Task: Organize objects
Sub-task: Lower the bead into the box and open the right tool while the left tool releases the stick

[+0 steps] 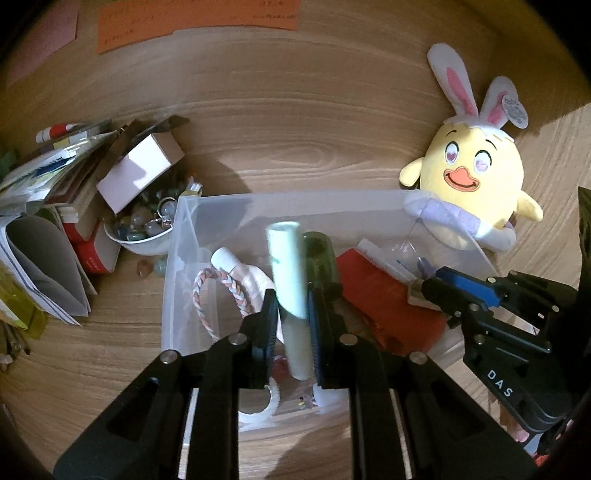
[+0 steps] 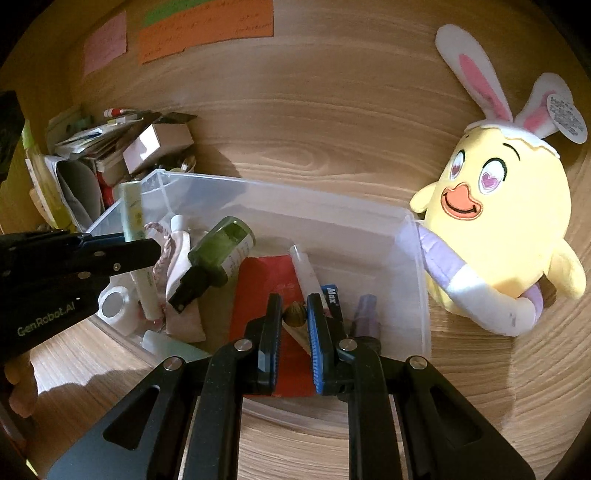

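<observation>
A clear plastic bin (image 1: 295, 197) (image 2: 295, 201) stands on the wooden desk. My left gripper (image 1: 293, 295) (image 2: 127, 242) is shut on a pale green tube (image 1: 286, 258) (image 2: 133, 206), held upright over the bin's left half. My right gripper (image 2: 293, 299) (image 1: 424, 291) is shut on a small brown nut-like object (image 2: 294, 314) over the bin's right half. In the bin lie a green bottle (image 2: 221, 251), a red packet (image 2: 266, 280), a braided bracelet (image 1: 218, 295), a white tape roll (image 2: 114, 304) and other small items.
A yellow plush chick (image 2: 498, 221) with rabbit ears leans on the bin's right corner. Left of the bin are a pile of books and papers (image 1: 44, 221), a small box (image 1: 136, 173) and a bowl of glass pebbles (image 1: 144, 225). Paper notes (image 1: 199, 22) hang behind.
</observation>
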Demonstrator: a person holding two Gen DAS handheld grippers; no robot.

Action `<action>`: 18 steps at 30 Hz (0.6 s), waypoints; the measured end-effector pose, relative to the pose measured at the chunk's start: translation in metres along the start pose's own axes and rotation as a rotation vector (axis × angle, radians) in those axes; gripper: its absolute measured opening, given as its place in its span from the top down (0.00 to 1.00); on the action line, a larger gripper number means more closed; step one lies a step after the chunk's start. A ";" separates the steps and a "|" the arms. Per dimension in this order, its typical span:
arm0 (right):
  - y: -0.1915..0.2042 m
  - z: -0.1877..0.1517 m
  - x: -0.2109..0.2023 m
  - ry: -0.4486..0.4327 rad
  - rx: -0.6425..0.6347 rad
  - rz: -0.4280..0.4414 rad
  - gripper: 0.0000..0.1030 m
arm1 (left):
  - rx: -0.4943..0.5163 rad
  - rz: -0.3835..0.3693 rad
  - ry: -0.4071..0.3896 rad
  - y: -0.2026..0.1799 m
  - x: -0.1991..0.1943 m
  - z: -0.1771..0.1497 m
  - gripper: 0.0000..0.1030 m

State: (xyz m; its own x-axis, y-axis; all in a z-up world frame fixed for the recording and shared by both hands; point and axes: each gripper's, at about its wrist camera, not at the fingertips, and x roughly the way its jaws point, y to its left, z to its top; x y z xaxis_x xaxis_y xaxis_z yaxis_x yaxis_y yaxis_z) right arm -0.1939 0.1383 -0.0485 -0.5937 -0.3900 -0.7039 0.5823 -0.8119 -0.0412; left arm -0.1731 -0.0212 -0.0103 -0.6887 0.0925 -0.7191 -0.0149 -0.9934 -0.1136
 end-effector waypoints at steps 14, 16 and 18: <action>0.004 -0.002 -0.001 -0.006 -0.006 -0.012 0.88 | 0.023 -0.006 -0.082 0.001 -0.049 -0.008 0.47; 0.004 -0.002 -0.001 -0.006 -0.009 -0.015 0.87 | 0.028 -0.001 -0.080 0.002 -0.052 -0.011 0.43; 0.004 -0.002 -0.002 -0.006 -0.012 -0.014 0.80 | 0.029 0.007 -0.079 0.003 -0.053 -0.014 0.39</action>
State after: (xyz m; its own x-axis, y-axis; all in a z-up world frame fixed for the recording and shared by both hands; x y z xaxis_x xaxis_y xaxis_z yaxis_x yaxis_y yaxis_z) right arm -0.1894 0.1366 -0.0482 -0.6052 -0.3810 -0.6989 0.5802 -0.8123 -0.0595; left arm -0.1268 -0.0281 0.0182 -0.7436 0.0808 -0.6637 -0.0299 -0.9957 -0.0876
